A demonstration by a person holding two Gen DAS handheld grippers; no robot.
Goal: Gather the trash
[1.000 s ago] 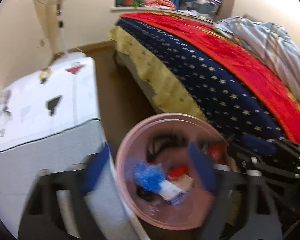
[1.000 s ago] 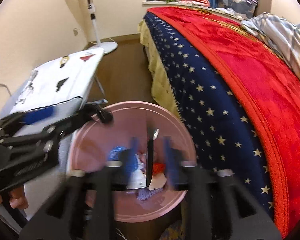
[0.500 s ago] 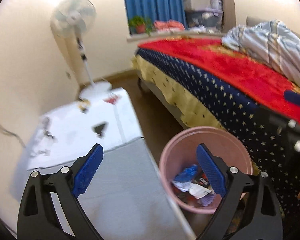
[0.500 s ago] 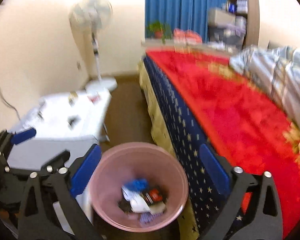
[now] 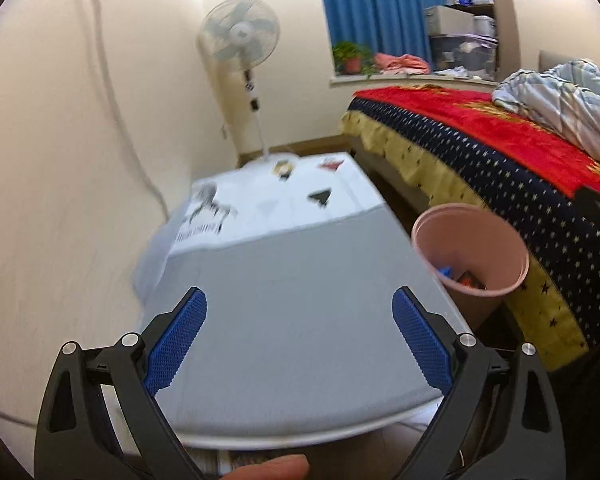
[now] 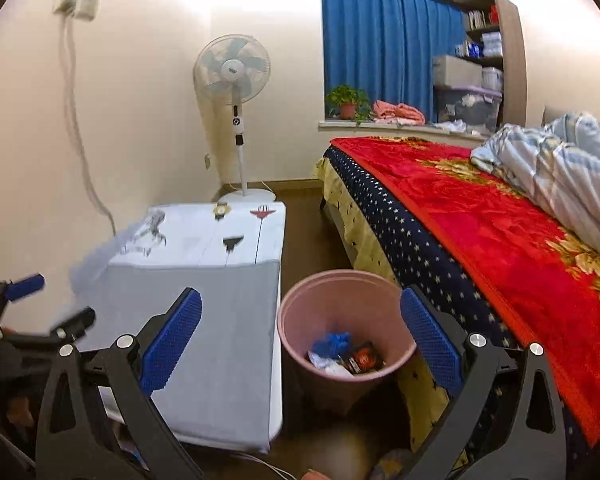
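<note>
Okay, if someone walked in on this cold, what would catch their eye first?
Probably the red blanket spread over the bed on the right, with a rumpled striped quilt at its far end. Next, the pink trash bin on the floor between the bed and a grey-and-white covered table, wrappers already inside. Blue curtains and a white standing fan fill the back wall.

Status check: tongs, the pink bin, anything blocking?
Left tongs open, empty. Right tongs open, empty. Pink bin upright, trash inside. Nothing blocking.
</note>
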